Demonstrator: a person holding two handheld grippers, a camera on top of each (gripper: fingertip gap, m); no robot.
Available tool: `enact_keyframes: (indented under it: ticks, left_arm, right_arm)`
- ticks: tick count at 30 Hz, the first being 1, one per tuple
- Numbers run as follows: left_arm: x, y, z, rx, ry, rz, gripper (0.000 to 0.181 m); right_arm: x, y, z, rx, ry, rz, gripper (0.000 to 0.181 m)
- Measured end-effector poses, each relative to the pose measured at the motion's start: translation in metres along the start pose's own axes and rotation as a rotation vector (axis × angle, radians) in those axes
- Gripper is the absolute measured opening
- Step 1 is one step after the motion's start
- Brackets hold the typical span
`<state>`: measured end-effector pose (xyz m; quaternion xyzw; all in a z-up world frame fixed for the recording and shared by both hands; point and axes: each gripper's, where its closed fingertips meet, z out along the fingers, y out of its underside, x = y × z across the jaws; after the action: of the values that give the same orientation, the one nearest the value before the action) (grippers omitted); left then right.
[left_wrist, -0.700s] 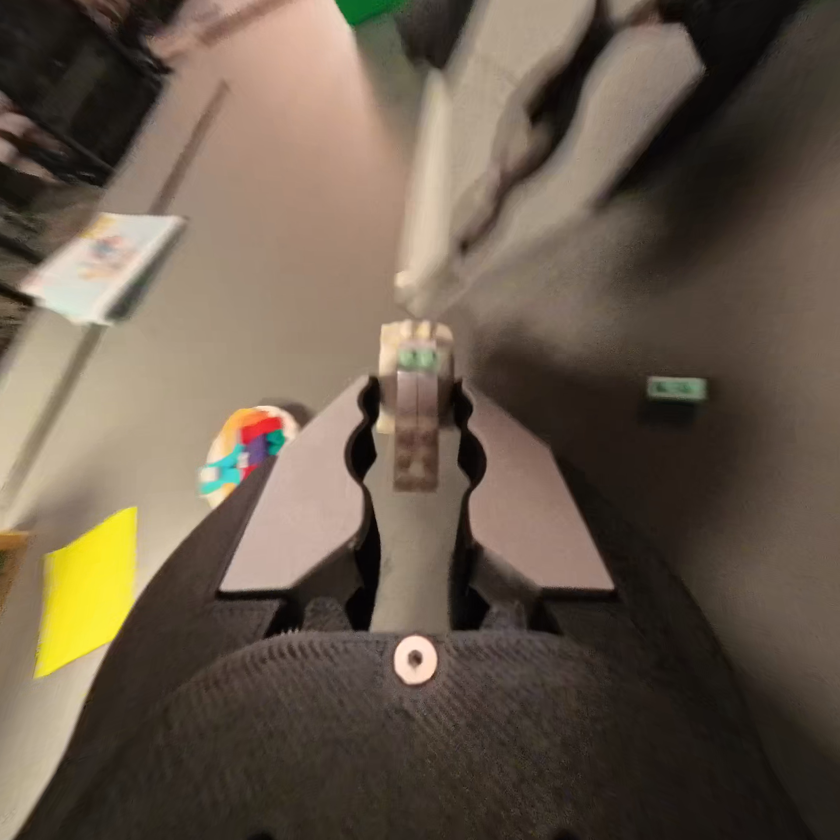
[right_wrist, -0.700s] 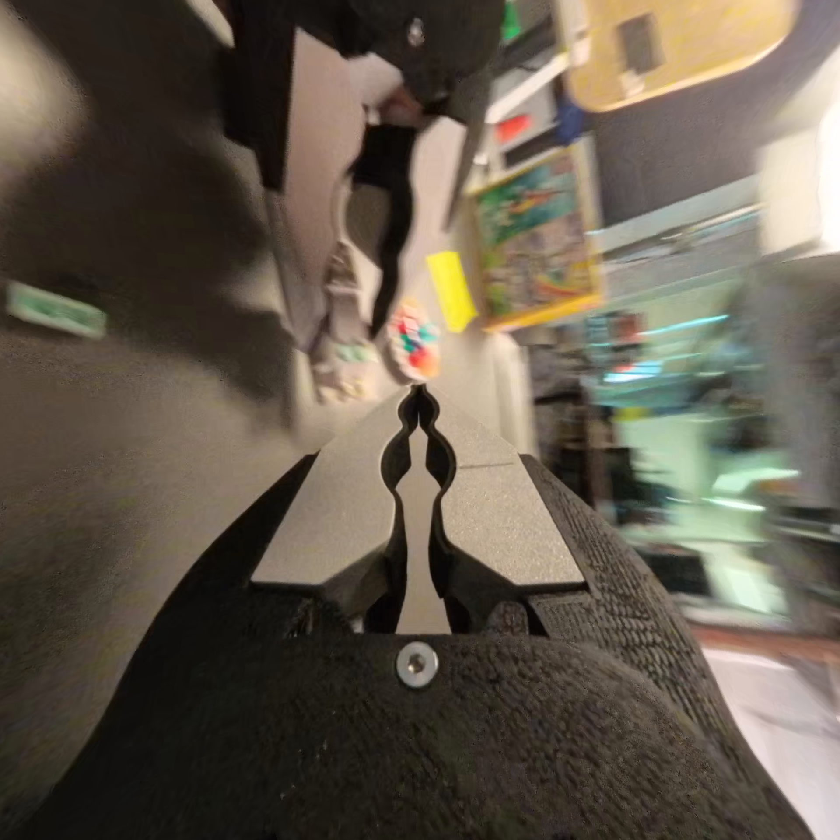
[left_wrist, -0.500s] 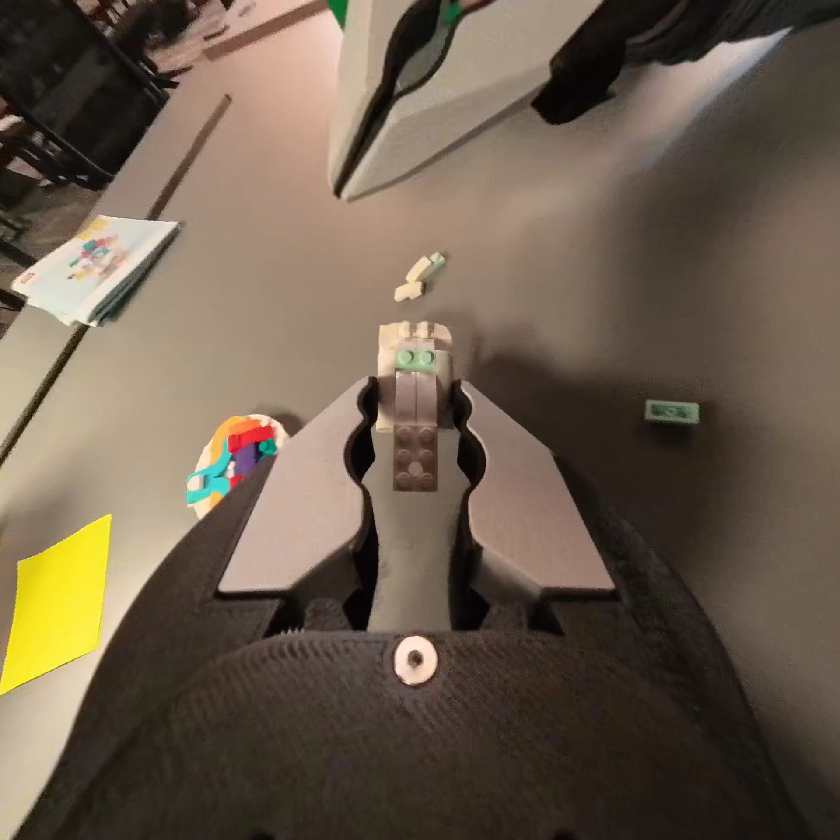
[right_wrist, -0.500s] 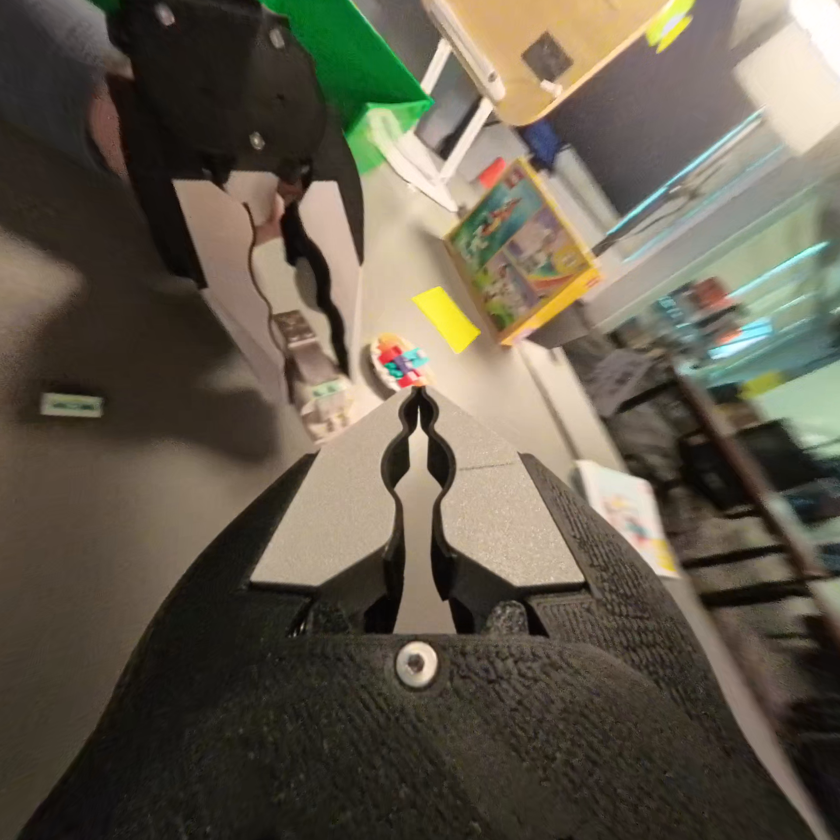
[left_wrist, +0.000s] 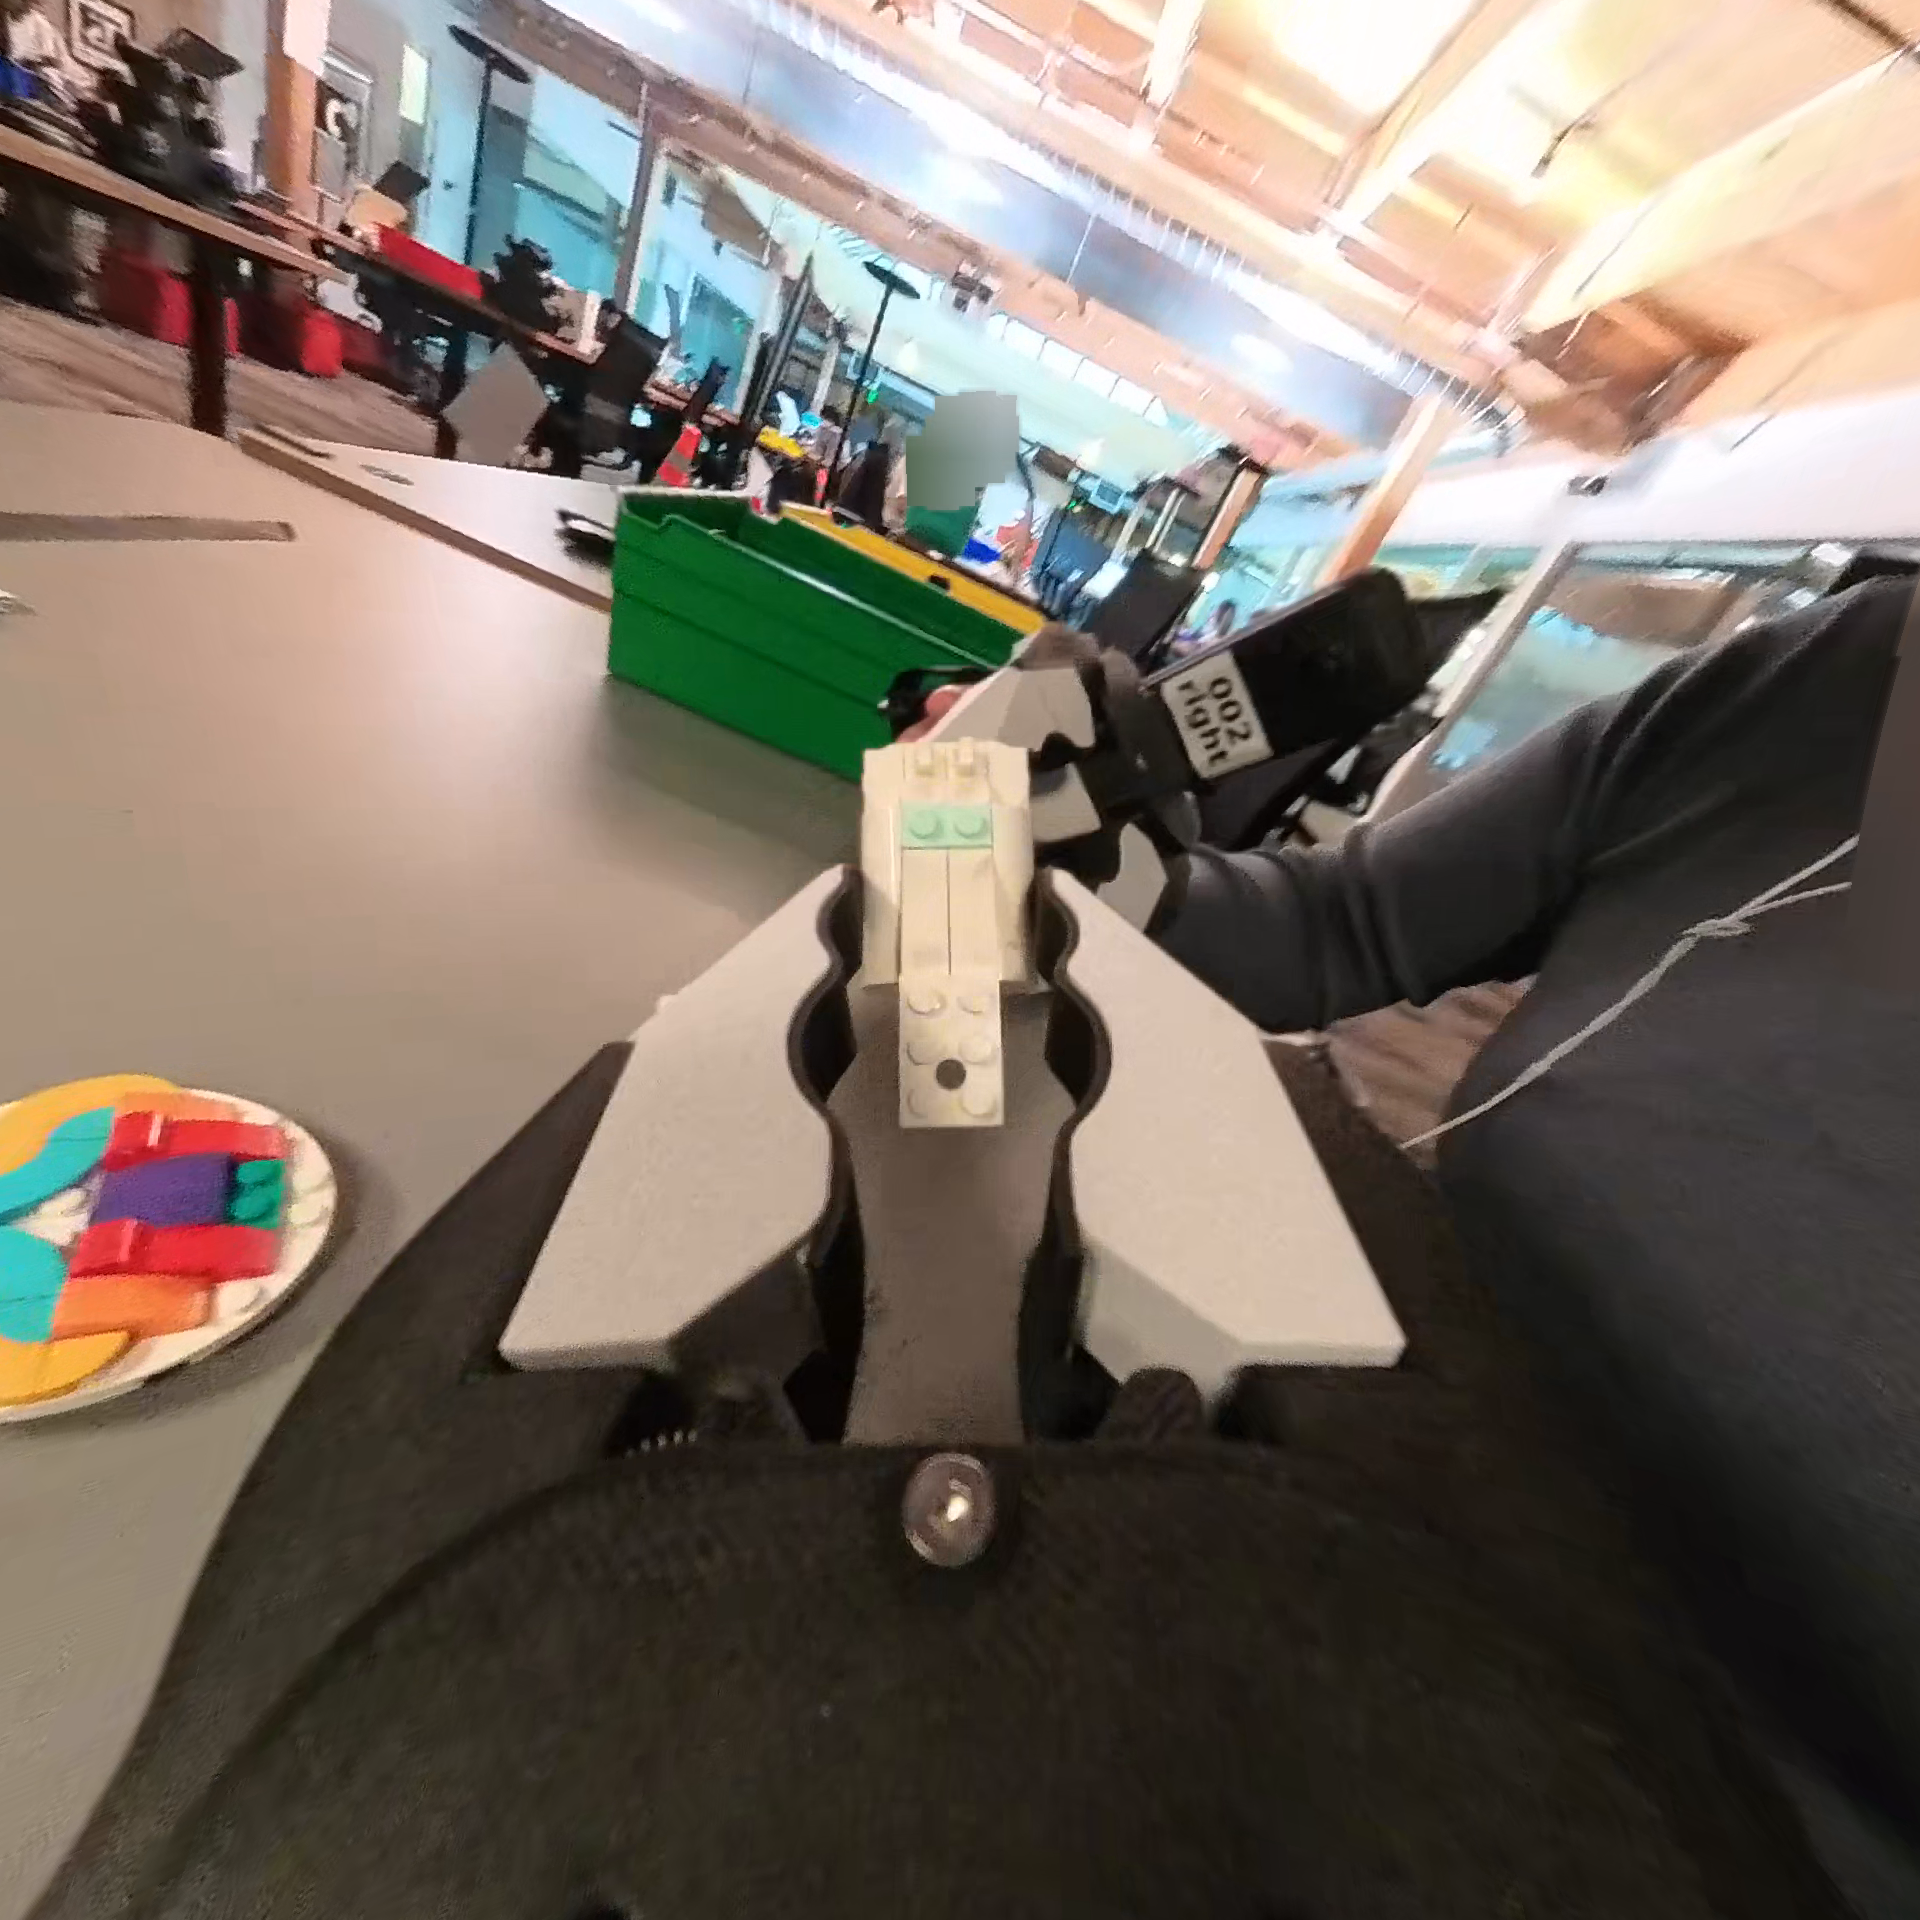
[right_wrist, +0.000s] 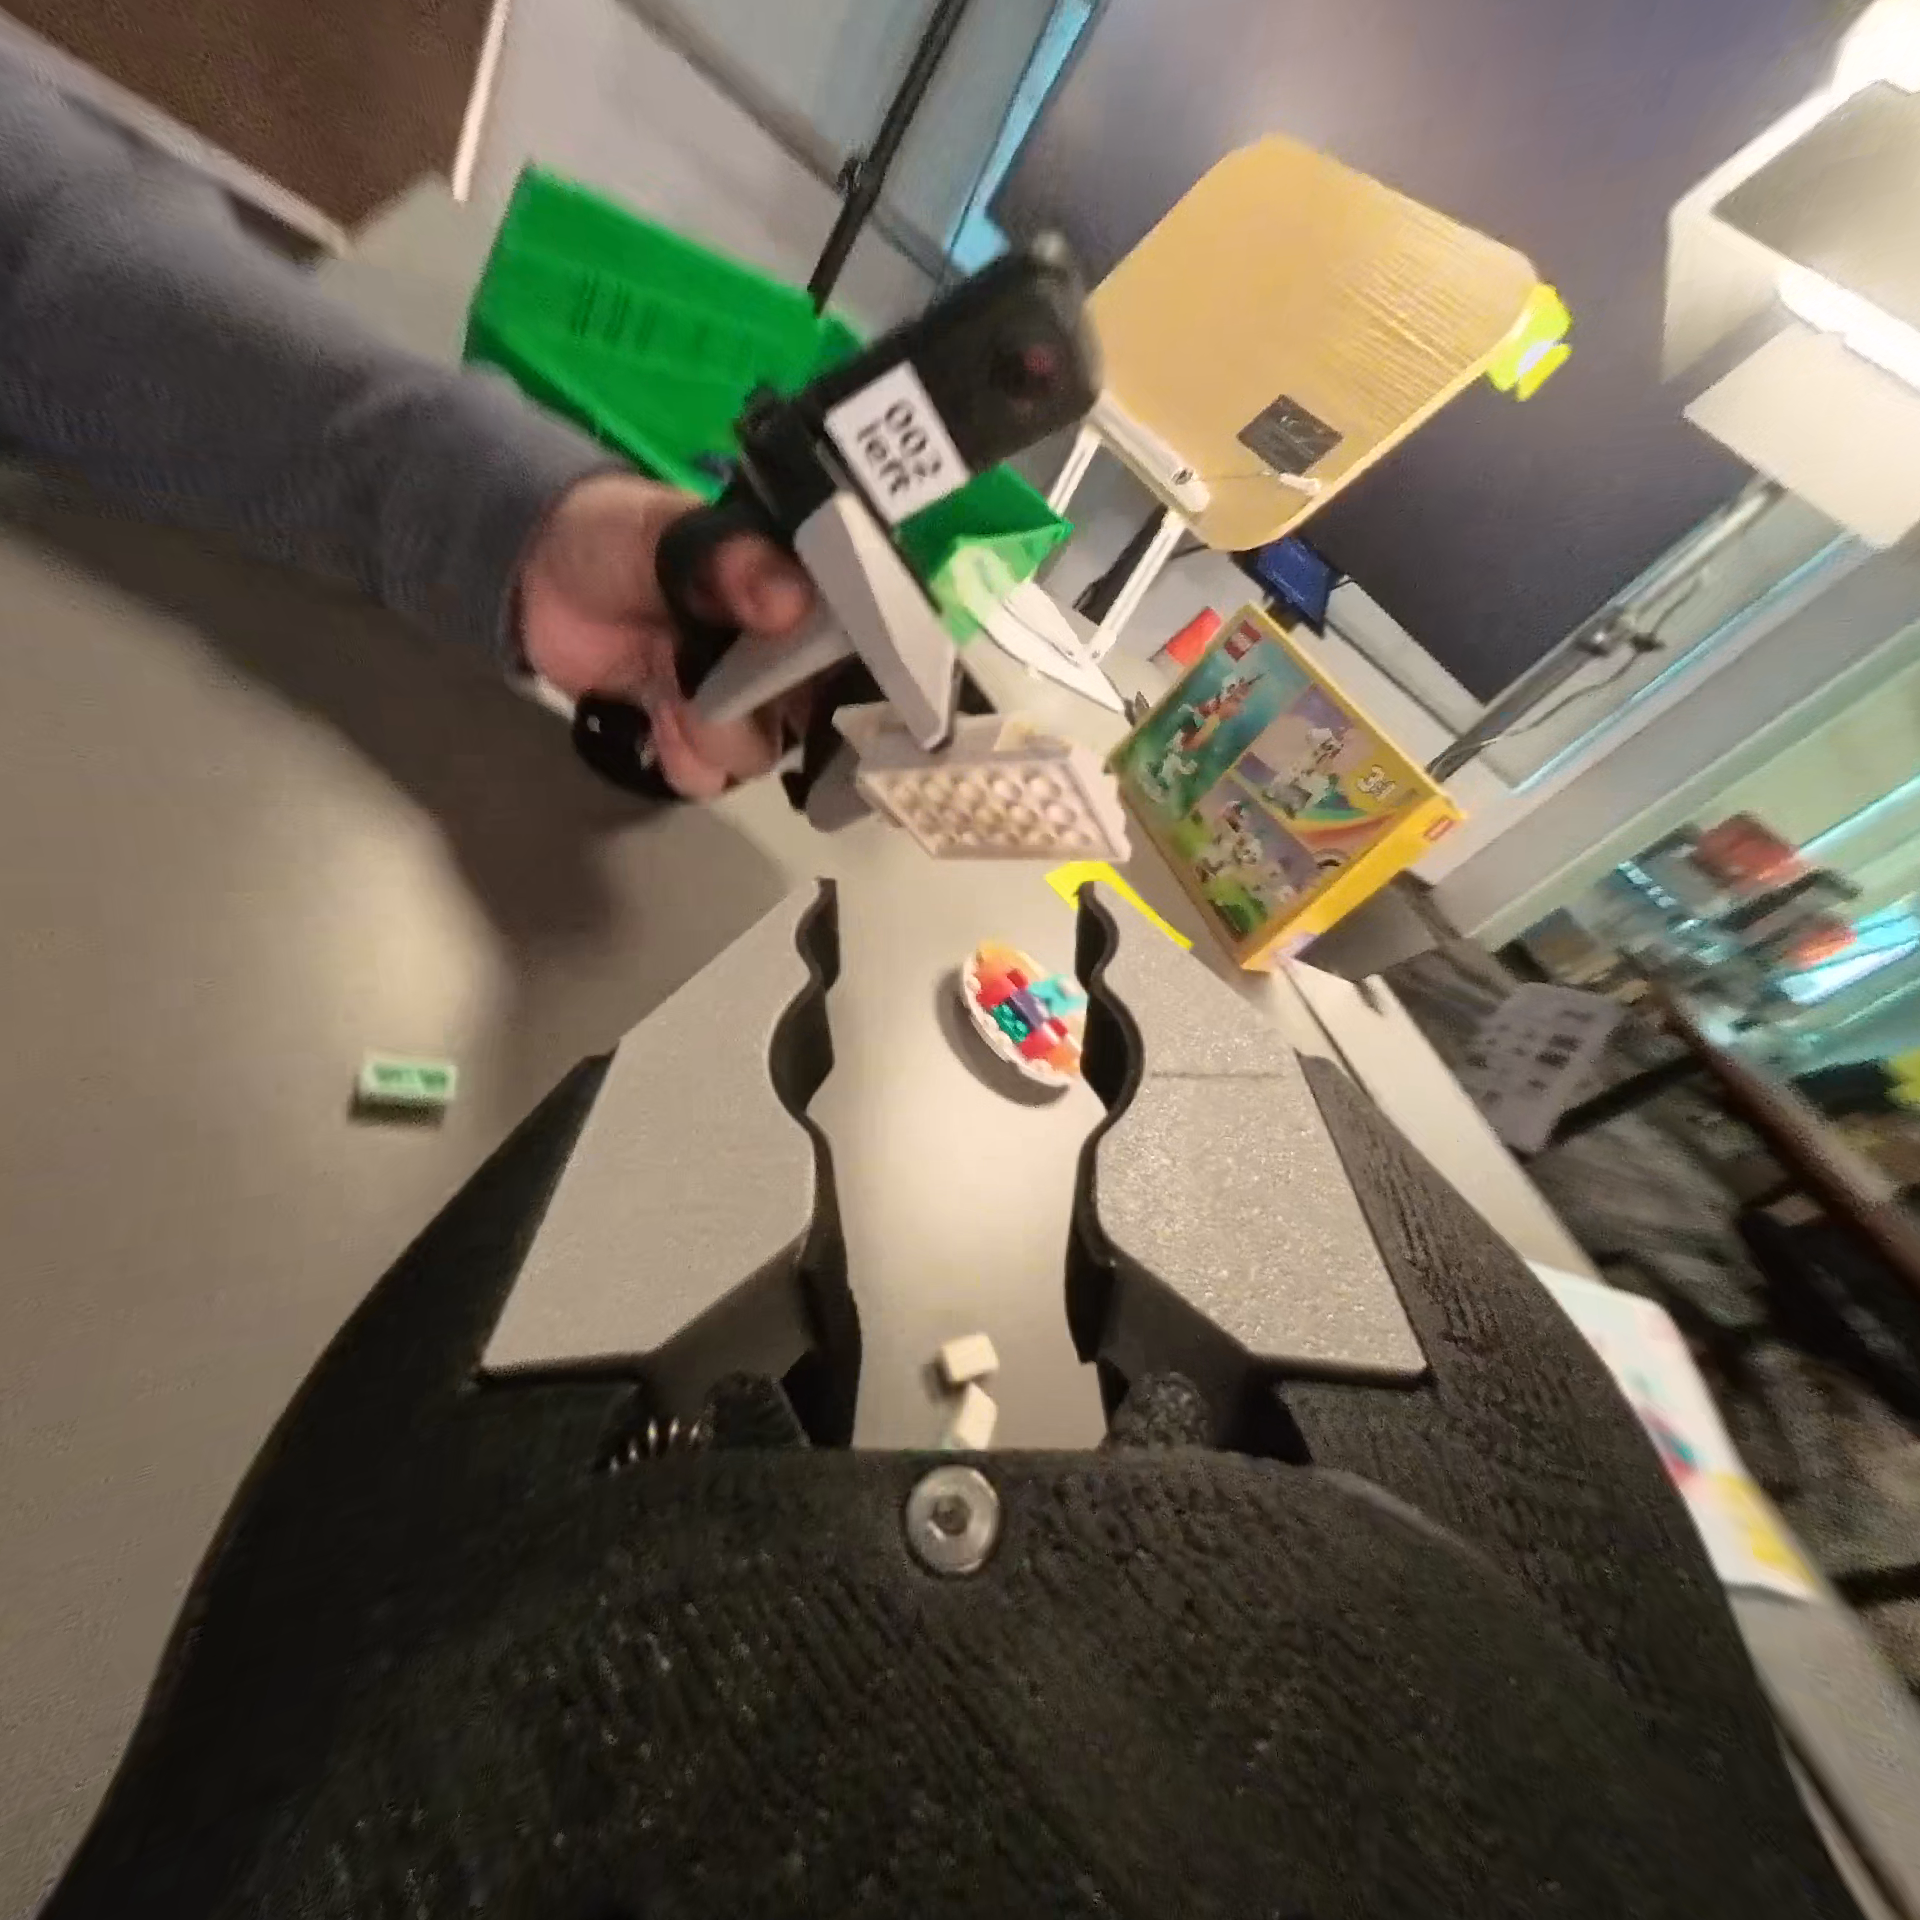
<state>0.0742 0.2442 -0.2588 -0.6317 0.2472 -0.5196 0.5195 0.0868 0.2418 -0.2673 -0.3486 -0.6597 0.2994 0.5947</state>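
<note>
Grey-fingered black grippers, grey sleeves (left_wrist: 1507, 862)

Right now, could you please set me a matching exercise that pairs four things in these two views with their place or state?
Things:
1. left claw
2. right claw
3. small mint-green brick
4. round white plate of coloured bricks

Places or states:
A. lies alone on the grey table, left of the right claw
B. open, holding nothing
C. shut on the white brick-built model
D. sits on the table, seen between the right claw's fingers

Pairs: 1-C, 2-B, 3-A, 4-D
</note>
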Motion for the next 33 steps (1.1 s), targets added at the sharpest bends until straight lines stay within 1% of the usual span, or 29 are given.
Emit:
enact_keyframes:
  ticks: [1,2,4,5,7,9,11,12,14,16,18,21,23,25,26,29,30,31,33]
  left_arm:
    - [0.001,-0.002,0.000,0.014,0.016,-0.016,0.032]
    - [0.002,-0.004,-0.001,0.028,0.028,-0.026,0.032]
    - [0.001,-0.006,-0.002,0.042,0.023,-0.033,0.032]
    - [-0.002,-0.005,-0.003,0.034,-0.004,-0.014,0.032]
    - [-0.007,-0.002,-0.002,0.002,-0.066,0.056,0.032]
    - [-0.015,0.005,-0.001,-0.066,-0.166,0.194,0.032]
    - [-0.024,0.019,-0.001,-0.208,-0.283,0.417,0.032]
    - [-0.028,0.027,-0.001,-0.287,-0.335,0.543,0.032]
    - [-0.035,0.040,0.001,-0.419,-0.412,0.766,0.032]
    - [-0.035,0.048,0.005,-0.485,-0.427,0.884,0.032]
    - [-0.043,0.052,0.003,-0.562,-0.483,1.022,0.032]
    - [-0.045,0.062,0.006,-0.671,-0.507,1.207,0.032]
    - [-0.050,0.069,0.007,-0.747,-0.533,1.256,0.032]
    - [-0.050,0.070,0.010,-0.775,-0.555,1.272,0.033]
    - [-0.051,0.071,0.010,-0.781,-0.565,1.266,0.032]
    - [-0.052,0.069,0.011,-0.800,-0.601,1.296,0.033]
    - [-0.051,0.069,0.011,-0.793,-0.605,1.275,0.033]
    - [-0.052,0.065,0.010,-0.787,-0.622,1.268,0.033]
    - [-0.052,0.063,0.010,-0.771,-0.632,1.238,0.032]
  right_arm:
    - [0.003,-0.004,-0.001,0.022,0.009,0.052,0.046]
    - [0.007,-0.006,-0.003,0.034,0.031,0.056,0.046]
    - [0.015,-0.008,-0.006,0.035,0.095,-0.013,0.045]
    - [0.015,-0.007,-0.006,0.031,0.096,-0.019,0.044]
    - [0.013,-0.005,-0.004,0.035,0.045,0.085,0.045]
    - [0.011,0.001,-0.003,0.034,-0.046,0.237,0.042]
    - [0.014,0.013,-0.002,-0.018,-0.096,0.332,0.047]
    - [0.015,0.019,-0.002,-0.054,-0.107,0.337,0.048]
    - [0.012,0.033,-0.002,-0.141,-0.122,0.289,0.050]
    - [0.003,0.046,0.001,-0.229,-0.147,0.221,0.054]
    - [-0.009,0.056,0.004,-0.305,-0.183,0.157,0.054]
    - [-0.020,0.067,0.008,-0.387,-0.185,0.026,0.051]
    - [-0.023,0.073,0.010,-0.440,-0.172,-0.050,0.047]
    - [-0.021,0.078,0.011,-0.489,-0.133,-0.153,0.032]
    - [-0.018,0.079,0.011,-0.503,-0.113,-0.196,0.032]
    - [-0.017,0.081,0.011,-0.520,-0.101,-0.217,0.033]
    - [-0.018,0.082,0.011,-0.528,-0.108,-0.241,0.044]
    - [-0.017,0.083,0.011,-0.528,-0.102,-0.278,0.049]
    - [-0.016,0.083,0.012,-0.541,-0.082,-0.339,0.049]
